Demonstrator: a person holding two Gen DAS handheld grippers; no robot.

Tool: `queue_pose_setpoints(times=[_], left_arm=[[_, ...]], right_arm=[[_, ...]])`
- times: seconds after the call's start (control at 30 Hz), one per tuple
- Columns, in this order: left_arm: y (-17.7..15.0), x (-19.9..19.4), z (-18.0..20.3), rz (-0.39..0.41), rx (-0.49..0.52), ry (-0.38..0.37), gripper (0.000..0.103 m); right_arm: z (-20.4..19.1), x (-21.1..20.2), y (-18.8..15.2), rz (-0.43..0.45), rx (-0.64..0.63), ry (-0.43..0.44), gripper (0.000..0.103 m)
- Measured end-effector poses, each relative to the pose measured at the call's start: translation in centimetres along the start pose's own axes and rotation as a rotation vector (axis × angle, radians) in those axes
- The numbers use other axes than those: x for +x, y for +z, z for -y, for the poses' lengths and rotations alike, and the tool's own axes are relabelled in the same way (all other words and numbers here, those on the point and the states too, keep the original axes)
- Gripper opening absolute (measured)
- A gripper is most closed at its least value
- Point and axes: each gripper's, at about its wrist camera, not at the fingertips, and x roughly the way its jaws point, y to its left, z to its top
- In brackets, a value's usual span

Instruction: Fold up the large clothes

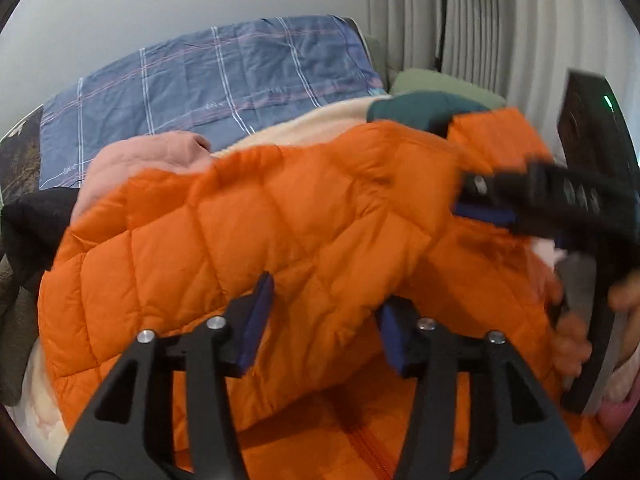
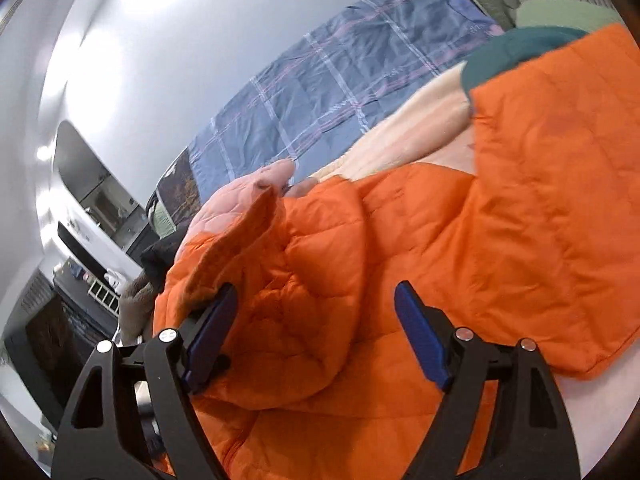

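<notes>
An orange quilted puffer jacket (image 1: 280,220) lies spread over the bed and fills most of both views. In the left wrist view my left gripper (image 1: 324,320) hovers over a folded flap of it. Its blue pads (image 1: 256,320) stand apart, with orange fabric showing in the gap and nothing pinched. My right gripper (image 1: 480,204) comes in blurred from the right above the jacket, held by a hand (image 1: 572,340). In the right wrist view the right gripper (image 2: 316,320) is wide open over a bunched hump of the jacket (image 2: 520,200).
A blue plaid quilt (image 1: 224,76) lies along the white wall. A pink garment (image 1: 152,156), a black garment (image 1: 36,224), a teal garment (image 1: 416,108) and a green pillow (image 1: 440,84) ring the jacket on a cream blanket (image 2: 408,132). Pleated curtains (image 1: 480,20) hang at the back right.
</notes>
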Motion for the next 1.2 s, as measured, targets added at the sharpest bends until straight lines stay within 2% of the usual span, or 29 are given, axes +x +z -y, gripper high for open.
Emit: queue_pose_setpoints(times=[0.13,0.23,0.27,0.3,0.37,0.47,0.53,0.6,0.63,0.67,0.73,0.77,0.8,0.83,0.9,0.97,1.03,1.07,1.13,1.17,1.2], left_arm=[[-0.7,-0.6,-0.2,0.007,-0.024,-0.014,0.056],[-1.2,-0.7,-0.9,0.011,-0.058,-0.018,0.056],[-1.4,-0.3,-1.0,0.006,-0.082,-0.032,0.052],[-1.6,-0.2,-1.3,0.001,-0.093,-0.046,0.030],[-1.4,0.6,-1.2,-0.032,-0.110,-0.101,0.010],[-1.4,1.2,-0.1,-0.040,-0.074,-0.109,0.009],[-1.4,1.3,1.2,-0.035,-0.026,-0.124,0.009],[-1.5,1.3,2.2,-0.037,0.012,-0.136,0.009],[-1.6,1.4,2.6,-0.040,0.023,-0.127,0.009],[-1.6,1.4,2.8,-0.044,0.031,-0.118,0.010],[-1.7,1.1,2.6,-0.045,0.022,-0.119,0.021],[-1.7,0.7,2.3,-0.040,0.001,-0.115,0.027],[-1.7,0.3,2.0,-0.035,-0.015,-0.110,0.038],[-1.7,-0.6,1.5,-0.015,-0.036,-0.102,0.041],[-1.5,-2.0,0.7,0.019,-0.045,-0.082,0.042],[-1.3,-2.7,-0.3,0.032,-0.060,-0.056,0.043],[-1.5,-2.5,-1.7,0.016,-0.096,-0.023,0.043],[-1.7,-1.9,-2.6,-0.007,-0.116,0.002,0.043],[-2.5,-0.1,-4.5,-0.065,-0.129,0.086,0.043],[-3.1,0.7,-5.7,-0.091,-0.144,0.130,0.042],[-3.4,1.1,-6.5,-0.100,-0.166,0.141,0.041]], right_arm=[[0.9,0.5,-0.3,-0.030,0.059,0.047,0.082],[0.8,-0.1,-0.6,0.000,0.107,0.104,0.082],[0.6,-0.4,-0.6,0.005,0.121,0.131,0.082],[0.6,-0.6,-0.7,0.006,0.134,0.157,0.082],[-0.3,-0.3,-1.0,-0.029,0.128,0.194,0.082],[-2.2,0.6,-1.8,-0.077,0.060,0.203,0.082],[-3.2,0.8,-2.0,-0.077,-0.005,0.154,0.080],[-3.6,1.2,-2.0,-0.059,-0.054,0.079,0.055],[-3.5,1.6,-2.0,-0.063,-0.061,0.052,0.028],[-3.0,1.8,-2.1,-0.073,-0.058,0.035,0.010],[-1.6,1.5,-1.8,-0.079,-0.012,-0.002,0.009],[-1.2,1.2,-1.8,-0.066,0.005,-0.008,0.009],[-0.8,0.3,-1.5,-0.035,0.015,-0.034,0.008],[-0.5,-0.3,-1.4,-0.010,0.015,-0.058,0.008],[0.0,-1.4,-1.0,0.048,0.016,-0.148,0.008],[0.8,-1.4,-1.0,0.047,0.020,-0.224,0.008],[1.6,-0.2,-1.1,-0.003,0.028,-0.282,0.016],[2.0,0.7,-1.5,-0.055,0.026,-0.310,0.021],[2.6,1.1,-1.8,-0.066,0.068,-0.304,0.024],[2.5,0.5,-1.9,-0.050,0.070,-0.299,0.029],[2.0,-0.2,-1.8,-0.015,0.053,-0.300,0.031]])
